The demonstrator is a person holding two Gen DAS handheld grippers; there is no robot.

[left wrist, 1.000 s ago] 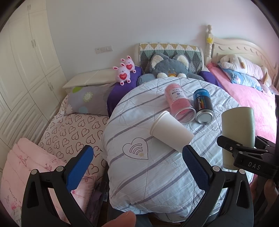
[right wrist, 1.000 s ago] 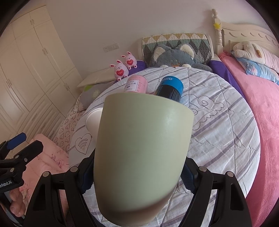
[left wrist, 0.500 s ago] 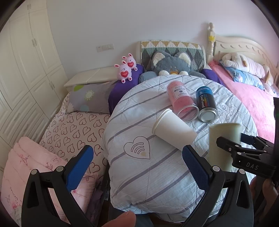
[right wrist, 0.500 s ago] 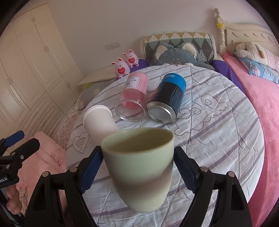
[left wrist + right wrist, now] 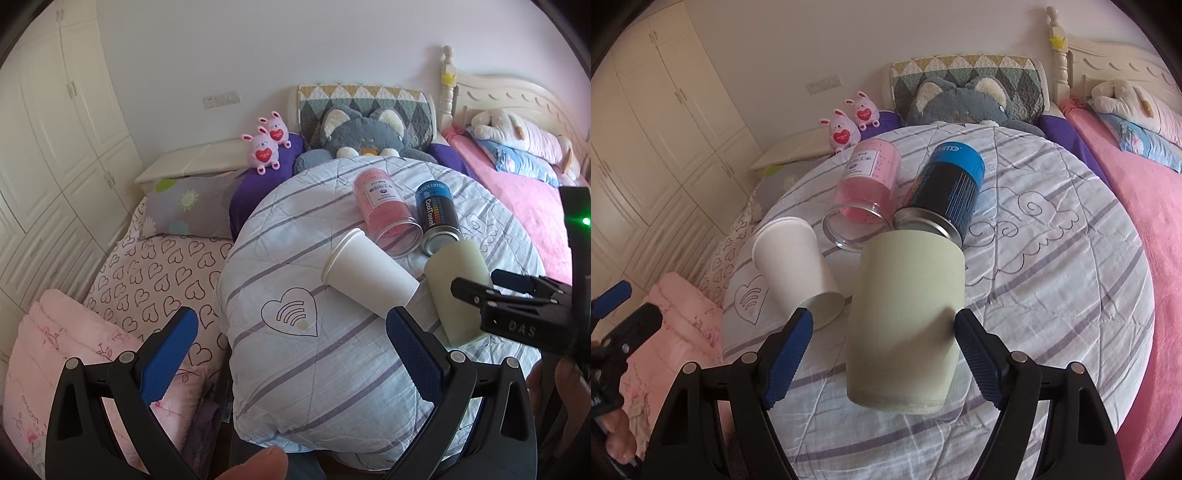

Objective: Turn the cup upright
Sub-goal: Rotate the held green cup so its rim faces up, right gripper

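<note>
A pale green cup (image 5: 905, 317) stands upright, slightly tilted, on the striped round cushion (image 5: 1052, 277). My right gripper (image 5: 882, 332) is open around it; the left finger stands clear of the cup, the right finger (image 5: 971, 339) is at its side. In the left wrist view the cup (image 5: 456, 284) shows at the right, partly behind the right gripper. My left gripper (image 5: 291, 347) is open and empty over the cushion's (image 5: 295, 369) near edge.
A white paper cup (image 5: 798, 269), a pink clear jar (image 5: 866, 188) and a blue-black can (image 5: 945, 192) lie on their sides just behind the green cup. Plush toys (image 5: 354, 136), pillows and a pink bed (image 5: 1145, 206) surround the cushion.
The right gripper lowered the green cup from the air onto the cushion and opened its fingers. The left gripper stayed in place, open.
</note>
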